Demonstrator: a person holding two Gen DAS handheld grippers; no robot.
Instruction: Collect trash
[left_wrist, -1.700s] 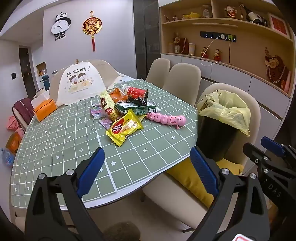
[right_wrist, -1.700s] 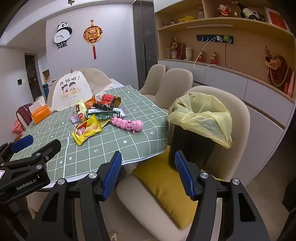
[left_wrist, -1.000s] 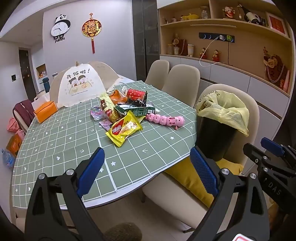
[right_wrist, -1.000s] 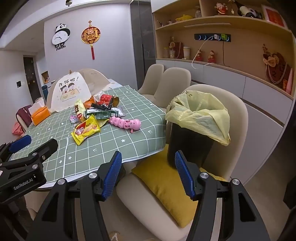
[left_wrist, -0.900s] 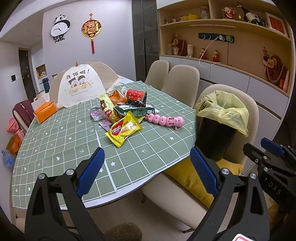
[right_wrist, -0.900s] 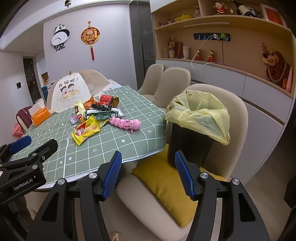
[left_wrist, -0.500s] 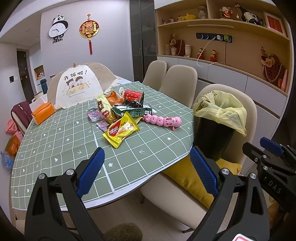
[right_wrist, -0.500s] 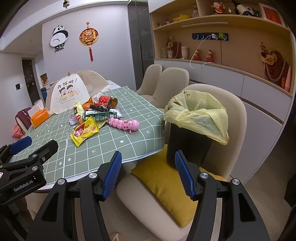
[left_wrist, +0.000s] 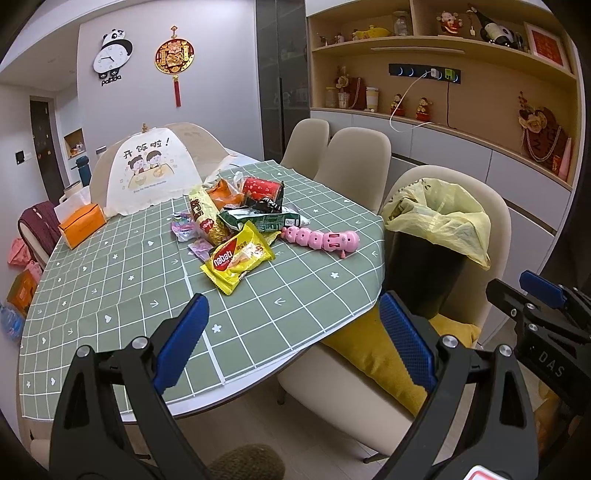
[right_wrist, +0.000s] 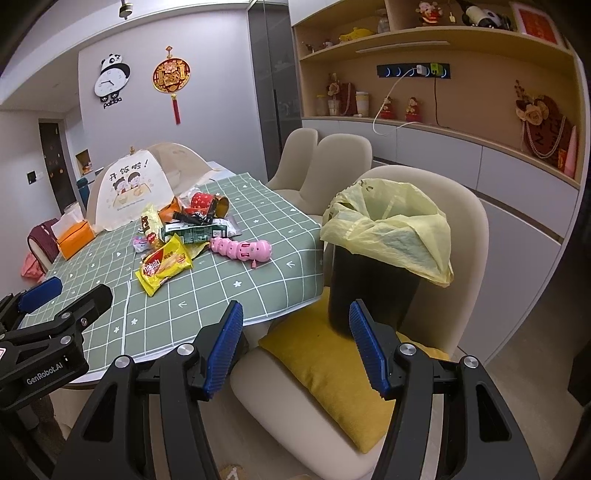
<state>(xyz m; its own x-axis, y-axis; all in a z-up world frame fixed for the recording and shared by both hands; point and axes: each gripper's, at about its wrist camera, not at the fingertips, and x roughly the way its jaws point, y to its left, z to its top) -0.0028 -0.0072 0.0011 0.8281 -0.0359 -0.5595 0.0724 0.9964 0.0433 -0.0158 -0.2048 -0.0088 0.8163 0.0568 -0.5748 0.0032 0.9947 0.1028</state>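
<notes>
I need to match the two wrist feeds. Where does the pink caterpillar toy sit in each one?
Left wrist: the pink caterpillar toy lies right of centre on the green tablecloth, just right of the yellow Nabati wrapper.
Right wrist: the toy lies left of centre, again right of the wrapper.
Shared landmark: the black bin with the yellow bag stands on the chair, to the toy's right in both views.

Panda clock (left_wrist: 112, 55), orange tissue box (left_wrist: 82, 224)

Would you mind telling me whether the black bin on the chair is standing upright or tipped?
Upright. The black bin stands on the yellow cushion with its yellow bag mouth open upward. Its contents cannot be seen.
</notes>
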